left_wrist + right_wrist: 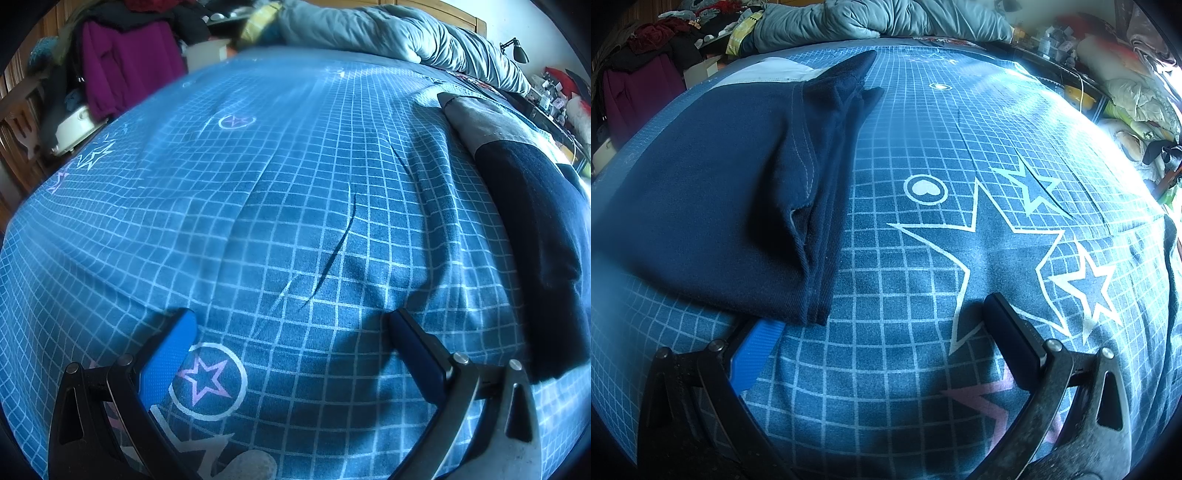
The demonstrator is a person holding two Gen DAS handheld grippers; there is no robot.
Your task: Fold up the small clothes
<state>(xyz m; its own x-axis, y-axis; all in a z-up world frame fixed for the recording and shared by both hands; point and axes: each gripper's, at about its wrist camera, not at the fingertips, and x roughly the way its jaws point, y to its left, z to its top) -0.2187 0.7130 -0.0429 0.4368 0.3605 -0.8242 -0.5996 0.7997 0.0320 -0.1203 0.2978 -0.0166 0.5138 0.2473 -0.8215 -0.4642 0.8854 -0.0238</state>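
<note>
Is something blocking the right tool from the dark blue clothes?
Nothing visible does. The navy garment lies on the bedsheet just ahead-left of the open right tool, its near edge overlapping the blue finger.

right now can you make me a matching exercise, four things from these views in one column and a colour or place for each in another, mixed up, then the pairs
Column one:
1. folded garment
2. bedsheet
3. quilt
4. hanging jacket

Column two:
a. purple, off the left side of the bed
b. blue with a white grid and stars
c. navy, lying on the sheet to the left of the right gripper
d. grey-blue, bunched at the far end of the bed

Pairs: 1-c, 2-b, 3-d, 4-a
</note>
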